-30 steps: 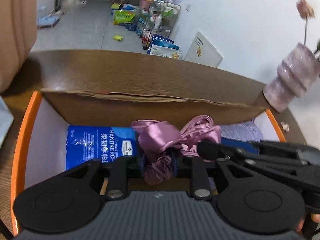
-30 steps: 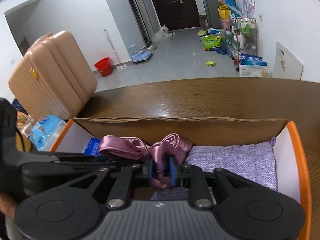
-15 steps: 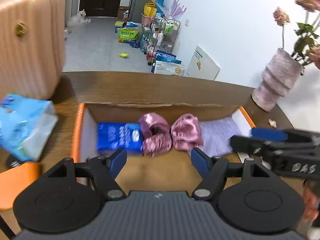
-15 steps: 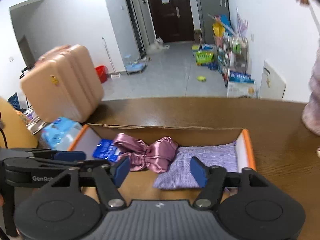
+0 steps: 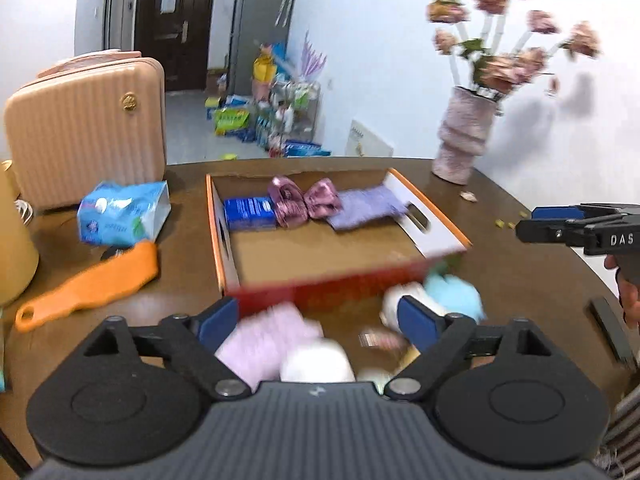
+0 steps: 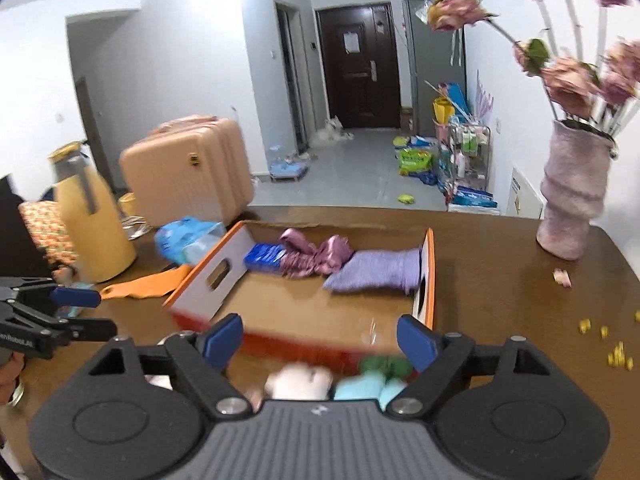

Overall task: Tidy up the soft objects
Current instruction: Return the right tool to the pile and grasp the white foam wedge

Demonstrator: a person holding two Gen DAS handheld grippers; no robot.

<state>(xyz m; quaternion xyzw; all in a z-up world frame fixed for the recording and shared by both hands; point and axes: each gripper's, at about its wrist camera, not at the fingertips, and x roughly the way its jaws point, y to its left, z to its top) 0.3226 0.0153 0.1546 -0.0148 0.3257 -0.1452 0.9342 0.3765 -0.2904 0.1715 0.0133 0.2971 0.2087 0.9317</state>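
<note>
Both grippers have pulled back and up from the cardboard box (image 5: 340,248) since a second ago, letting go of the satin purple bow (image 5: 304,202), which lies against the far wall of the box between a blue tissue packet (image 5: 249,213) and a lilac knitted cloth (image 5: 370,210).

Left gripper (image 5: 320,316): jaws opening, wide, nothing between the pads.
Right gripper (image 6: 320,338): jaws opening, wide, nothing gripped. Seen from the left wrist, its side (image 5: 580,232) reads "DAS".

Writing: white lettering on the tissue packet is too small to read. A label on the other gripper's body at the left edge of the right wrist view is cut off and unclear.

Hard to make out: soft toys (image 5: 436,300) in front of the box's near wall, blurred to pink, white and turquoise patches, partly hidden behind the fingers (image 5: 416,314).

Also on the table (image 6: 500,280): light blue tissue bag (image 5: 124,212), orange flat tool (image 5: 88,284), pink vase (image 6: 572,196) with flowers, yellow jug (image 6: 92,216). Small yellow bits (image 6: 616,354) lie at right.
</note>
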